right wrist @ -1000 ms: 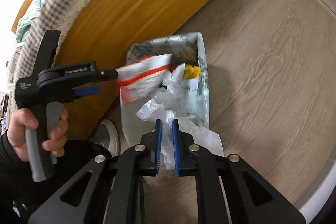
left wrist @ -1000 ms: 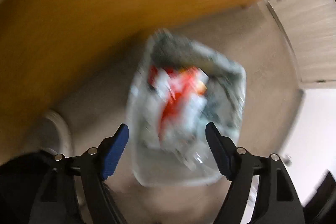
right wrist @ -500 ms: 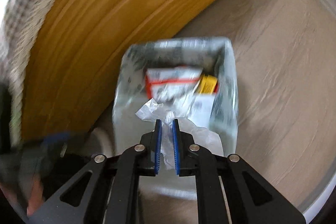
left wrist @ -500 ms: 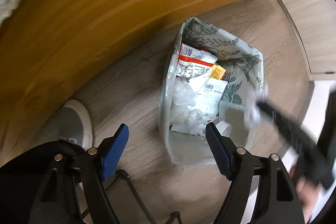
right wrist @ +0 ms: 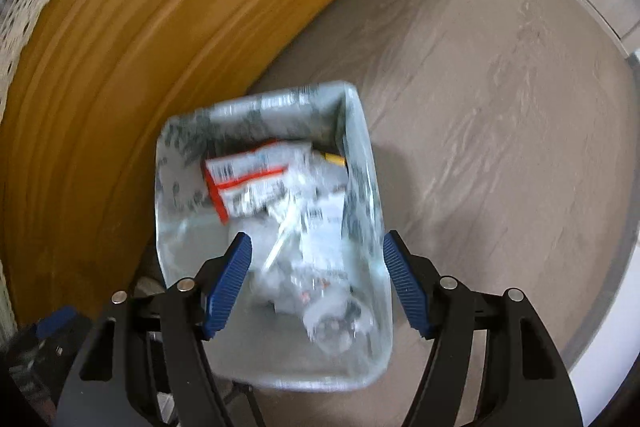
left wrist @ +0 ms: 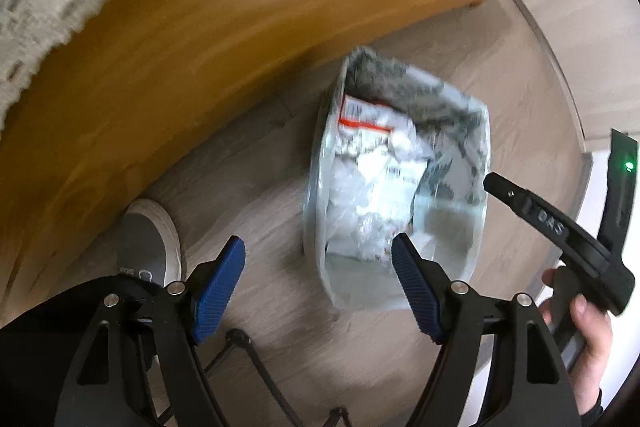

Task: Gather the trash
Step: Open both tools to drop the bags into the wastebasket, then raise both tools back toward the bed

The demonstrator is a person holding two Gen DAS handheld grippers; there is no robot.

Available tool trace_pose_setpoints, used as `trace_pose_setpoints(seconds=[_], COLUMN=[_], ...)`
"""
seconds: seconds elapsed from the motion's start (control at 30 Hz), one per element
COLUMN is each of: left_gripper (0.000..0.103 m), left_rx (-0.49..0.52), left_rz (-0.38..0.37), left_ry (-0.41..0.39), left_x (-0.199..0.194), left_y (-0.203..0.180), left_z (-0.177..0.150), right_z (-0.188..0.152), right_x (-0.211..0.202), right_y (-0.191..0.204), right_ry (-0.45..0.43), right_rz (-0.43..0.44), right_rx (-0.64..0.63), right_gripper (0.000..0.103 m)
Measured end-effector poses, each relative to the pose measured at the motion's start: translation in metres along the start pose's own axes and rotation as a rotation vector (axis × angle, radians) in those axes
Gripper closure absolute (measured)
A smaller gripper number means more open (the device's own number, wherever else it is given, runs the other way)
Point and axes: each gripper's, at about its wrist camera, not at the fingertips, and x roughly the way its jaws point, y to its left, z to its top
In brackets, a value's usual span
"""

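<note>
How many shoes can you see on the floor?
1: a grey shoe beside the wooden bed frame, left of the trash bin. A second may be hidden.

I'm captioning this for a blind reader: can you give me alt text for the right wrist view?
The right gripper hangs with jaws open, nothing between them, above a lined bin holding wrappers and crumpled plastic, among them a red-and-white packet. The bin stands on a wood-look floor beside a wooden bed frame.
</note>
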Motion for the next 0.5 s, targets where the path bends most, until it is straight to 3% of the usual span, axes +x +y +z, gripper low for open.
trace_pose_setpoints(seconds=[0.2, 0.3, 0.5], left_gripper=[0.03, 0.03, 0.03], left_rx=[0.059, 0.055, 0.111], left_rz=[0.026, 0.001, -0.002], left_ry=[-0.006, -0.002, -0.09], left_x=[0.0, -0.008, -0.038], left_y=[-0.003, -0.001, -0.008], left_z=[-0.008, -0.013, -0.027], right_z=[-0.03, -0.042, -0.066], right_x=[-0.01, -0.015, -0.037], right_y=[0.006, 0.014, 0.025], right_ry=[0.03, 0.03, 0.009], right_rz=[-0.037, -0.064, -0.069], right_rx=[-0.014, -0.042, -0.047], right_gripper=[0.037, 0.037, 0.037])
